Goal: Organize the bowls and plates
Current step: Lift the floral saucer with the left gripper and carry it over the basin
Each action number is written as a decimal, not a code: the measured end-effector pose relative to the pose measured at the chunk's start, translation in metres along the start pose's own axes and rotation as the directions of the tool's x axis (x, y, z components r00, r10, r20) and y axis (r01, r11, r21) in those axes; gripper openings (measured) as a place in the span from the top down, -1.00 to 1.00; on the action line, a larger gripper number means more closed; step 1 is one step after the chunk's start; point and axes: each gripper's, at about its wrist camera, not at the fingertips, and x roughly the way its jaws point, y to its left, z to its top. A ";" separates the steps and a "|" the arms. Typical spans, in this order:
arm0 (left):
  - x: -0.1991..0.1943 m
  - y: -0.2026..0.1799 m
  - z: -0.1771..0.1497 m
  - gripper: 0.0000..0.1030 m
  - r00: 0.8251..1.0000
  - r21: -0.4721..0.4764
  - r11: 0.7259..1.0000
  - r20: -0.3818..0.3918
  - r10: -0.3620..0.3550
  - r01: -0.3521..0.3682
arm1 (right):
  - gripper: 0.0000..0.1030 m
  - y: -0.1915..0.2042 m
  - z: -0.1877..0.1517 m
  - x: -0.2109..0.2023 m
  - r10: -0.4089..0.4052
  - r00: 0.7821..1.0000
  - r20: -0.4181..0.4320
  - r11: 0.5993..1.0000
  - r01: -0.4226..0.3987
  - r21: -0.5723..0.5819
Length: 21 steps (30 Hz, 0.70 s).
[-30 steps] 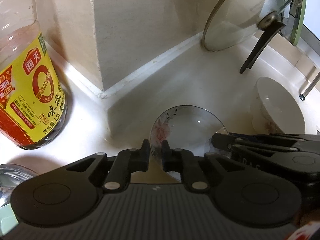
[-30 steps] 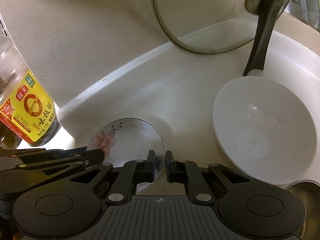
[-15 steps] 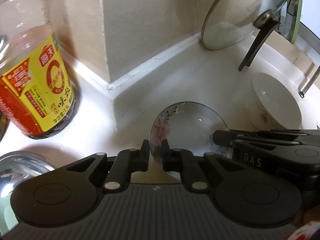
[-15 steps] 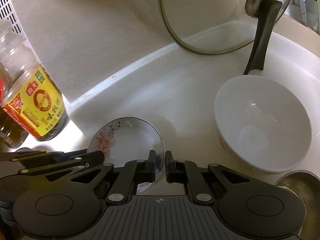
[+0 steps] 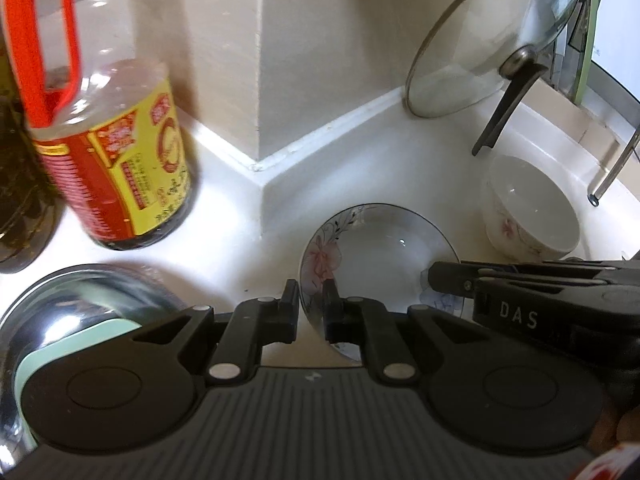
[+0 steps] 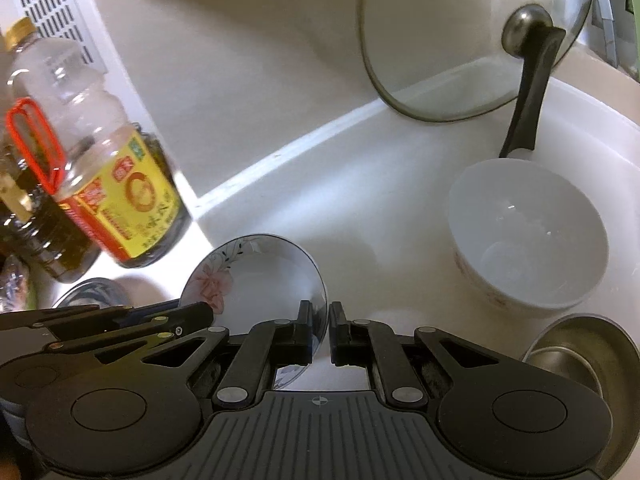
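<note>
So the white tabletop (image 5: 360, 176) has dropped away a bit, meaning my floral plate (image 5: 380, 248) is off it and on the move. Left tongs (image 5: 311, 300) and right tongs (image 6: 318, 320) are each pinched tight on its rim, white bowl (image 6: 528, 232) waiting just beside.

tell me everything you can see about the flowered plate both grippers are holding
The flowered plate is small, round and shallow, glossy white like glazed ceramic, with a thin dark rim line, a pink flower and dark sprigs on one side. It looks empty. The left gripper is shut on its near-left rim and the right gripper on its near-right rim. It is tilted, its inside facing the cameras, over the white counter. Whether its underside touches the counter cannot be told. A white bowl stands apart from it.
</note>
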 end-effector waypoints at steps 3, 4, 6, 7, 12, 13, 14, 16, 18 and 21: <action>-0.012 0.005 -0.003 0.80 1.000 -0.010 1.000 0.017 0.012 -0.012 | 0.84 0.009 -0.002 -0.009 0.015 1.000 0.007 1.000 -0.015 -0.015; -0.016 0.007 -0.004 0.80 1.000 -0.015 1.000 0.023 0.015 -0.014 | 0.84 0.012 -0.002 -0.012 0.021 1.000 0.011 1.000 -0.021 -0.021; -0.024 0.012 -0.007 0.80 0.999 -0.024 0.999 0.032 0.022 -0.021 | 0.84 0.018 -0.004 -0.016 0.035 0.999 0.015 0.999 -0.034 -0.029; -0.029 0.015 -0.008 0.80 0.999 -0.030 0.999 0.036 0.025 -0.024 | 0.84 0.022 -0.004 -0.018 0.043 0.999 0.016 0.999 -0.042 -0.035; -0.050 0.031 -0.018 0.80 0.997 -0.064 0.997 0.050 0.053 -0.050 | 0.84 0.044 -0.008 -0.021 0.082 0.996 0.015 0.994 -0.081 -0.068; -0.055 0.035 -0.020 0.80 0.997 -0.070 0.996 0.052 0.061 -0.057 | 0.84 0.048 -0.009 -0.022 0.087 0.996 0.010 0.994 -0.086 -0.073; -0.060 0.039 -0.022 0.80 0.996 -0.077 0.995 0.056 0.070 -0.065 | 0.84 0.055 -0.010 -0.024 0.098 0.995 0.007 0.992 -0.098 -0.080; -0.069 0.048 -0.027 0.80 0.994 -0.091 0.992 0.060 0.088 -0.082 | 0.84 0.065 -0.012 -0.023 0.117 0.993 0.001 0.989 -0.117 -0.094; -0.076 0.057 -0.033 0.80 0.992 -0.110 0.989 0.060 0.106 -0.099 | 0.84 0.077 -0.015 -0.022 0.140 0.990 -0.008 0.984 -0.140 -0.112; -0.086 0.071 -0.041 0.80 0.989 -0.137 0.982 0.056 0.135 -0.126 | 0.84 0.094 -0.020 -0.021 0.165 0.986 -0.026 0.976 -0.167 -0.137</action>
